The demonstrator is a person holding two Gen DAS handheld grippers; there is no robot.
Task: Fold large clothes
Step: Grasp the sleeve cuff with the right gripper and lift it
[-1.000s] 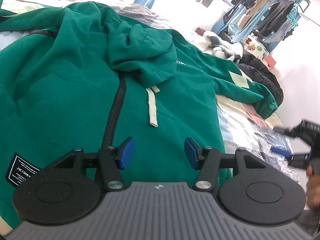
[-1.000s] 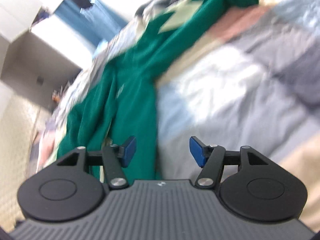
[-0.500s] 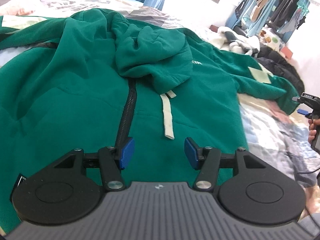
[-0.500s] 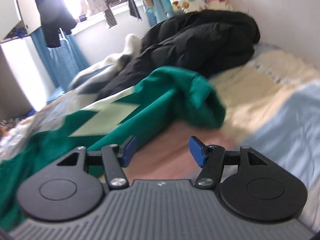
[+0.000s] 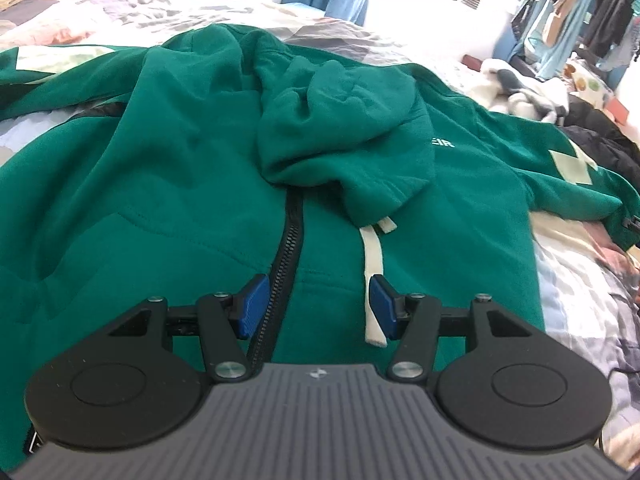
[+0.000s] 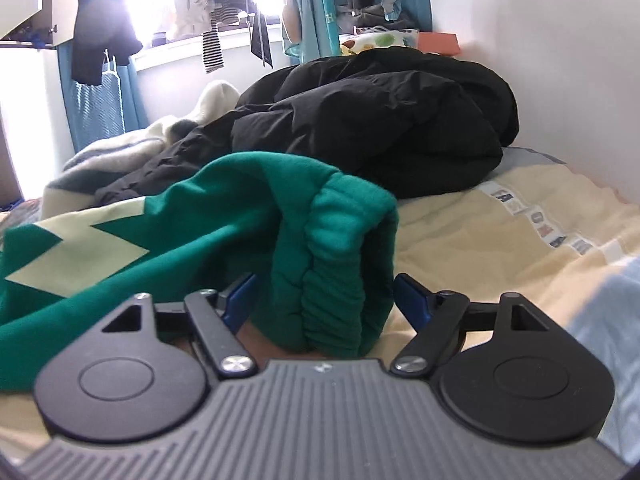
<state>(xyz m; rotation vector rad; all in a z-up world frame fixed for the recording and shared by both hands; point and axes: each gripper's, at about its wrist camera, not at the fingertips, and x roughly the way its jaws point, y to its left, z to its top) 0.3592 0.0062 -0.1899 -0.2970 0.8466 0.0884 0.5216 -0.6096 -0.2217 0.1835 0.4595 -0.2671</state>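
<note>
A green zip hoodie (image 5: 168,184) lies spread front up on the bed, its hood (image 5: 344,132) flopped over the chest, a black zipper (image 5: 290,248) and a cream drawstring (image 5: 372,280) running toward me. My left gripper (image 5: 316,304) hovers open over the lower front, nothing between its blue pads. In the right wrist view the hoodie's sleeve (image 6: 120,248), with a cream zigzag patch, ends in a ribbed cuff (image 6: 336,264). The cuff sits between the jaws of my right gripper (image 6: 324,300), which are opening; the pads do not press on it.
A black puffer jacket (image 6: 380,120) is heaped behind the cuff against the white wall. A cream and grey blanket (image 6: 140,148) lies left of it. The patchwork bedspread (image 6: 500,232) shows to the right. Clothes hang at the window (image 6: 216,20).
My right gripper swung from the hoodie's side to the sleeve end, closed in on the cuff and widened its jaws. My left gripper slid forward over the hoodie's front.
</note>
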